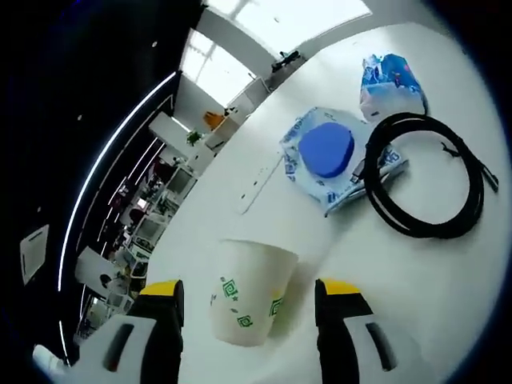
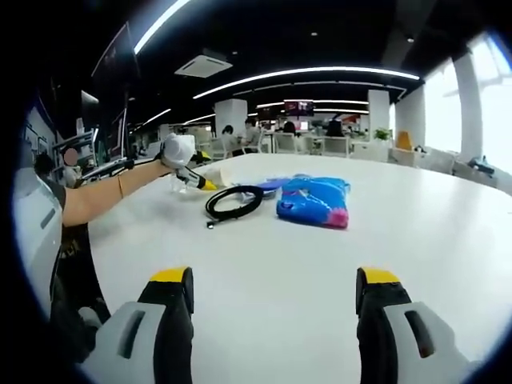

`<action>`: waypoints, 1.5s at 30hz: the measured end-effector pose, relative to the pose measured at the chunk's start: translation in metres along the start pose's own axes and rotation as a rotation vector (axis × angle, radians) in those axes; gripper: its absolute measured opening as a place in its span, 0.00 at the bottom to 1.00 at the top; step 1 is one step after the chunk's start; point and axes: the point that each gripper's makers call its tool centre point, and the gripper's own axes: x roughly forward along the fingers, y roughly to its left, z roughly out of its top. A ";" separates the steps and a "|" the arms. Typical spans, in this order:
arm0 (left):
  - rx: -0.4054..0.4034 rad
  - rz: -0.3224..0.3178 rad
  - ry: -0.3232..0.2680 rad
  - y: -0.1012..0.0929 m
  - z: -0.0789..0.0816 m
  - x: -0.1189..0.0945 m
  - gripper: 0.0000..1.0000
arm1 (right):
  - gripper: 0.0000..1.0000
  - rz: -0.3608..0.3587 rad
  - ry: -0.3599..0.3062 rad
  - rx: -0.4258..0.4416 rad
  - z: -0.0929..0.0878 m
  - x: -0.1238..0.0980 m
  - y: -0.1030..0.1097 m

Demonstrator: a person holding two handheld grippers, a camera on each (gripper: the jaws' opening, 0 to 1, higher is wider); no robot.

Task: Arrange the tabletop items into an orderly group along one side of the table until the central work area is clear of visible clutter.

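Left gripper, jaws wide, straddles the white green-patterned paper cup; closing looks next; right gripper wide, empty.

Your left gripper has the paper cup between its spread jaws; wipes pack and cable coil crowd one o'clock. Bare table lies ahead of your right gripper.
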 end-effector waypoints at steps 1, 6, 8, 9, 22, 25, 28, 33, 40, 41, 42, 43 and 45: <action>0.006 0.005 0.003 0.003 -0.002 0.003 0.66 | 0.80 -0.001 0.001 0.000 0.000 0.000 0.000; 0.004 0.011 0.009 0.005 -0.001 0.004 0.66 | 0.80 -0.008 0.002 0.004 -0.001 -0.001 -0.002; 0.000 0.005 0.002 0.004 0.000 0.004 0.66 | 0.80 -0.009 0.005 0.005 -0.001 -0.001 -0.003; 0.005 0.002 0.002 0.003 0.000 0.005 0.66 | 0.80 -0.008 0.005 0.003 -0.002 -0.001 -0.003; 0.126 -0.039 0.018 -0.004 0.009 0.015 0.66 | 0.79 -0.008 0.016 0.001 -0.006 -0.002 -0.006; 0.118 -0.046 0.028 -0.001 0.007 0.021 0.65 | 0.79 -0.010 0.015 -0.001 -0.006 -0.003 -0.006; 0.081 -0.085 0.011 -0.006 0.010 0.022 0.63 | 0.78 -0.009 0.019 -0.021 -0.006 -0.005 -0.005; 0.086 -0.086 0.030 -0.005 0.007 0.024 0.60 | 0.76 0.006 0.052 -0.061 -0.011 -0.006 0.001; 0.090 -0.092 0.036 -0.006 0.005 0.023 0.51 | 0.76 0.009 0.058 -0.069 -0.012 -0.007 0.002; 0.090 -0.093 0.037 -0.006 0.005 0.023 0.50 | 0.75 0.009 0.058 -0.070 -0.012 -0.007 0.002; 0.095 -0.102 0.043 -0.009 0.003 0.023 0.48 | 0.75 0.009 0.052 -0.059 -0.011 -0.008 0.001; 0.093 -0.111 0.044 -0.010 0.003 0.023 0.48 | 0.75 0.006 0.058 -0.064 -0.013 -0.009 0.000; 0.106 -0.088 0.053 -0.007 0.002 0.024 0.42 | 0.75 0.005 0.068 -0.068 -0.016 -0.009 0.000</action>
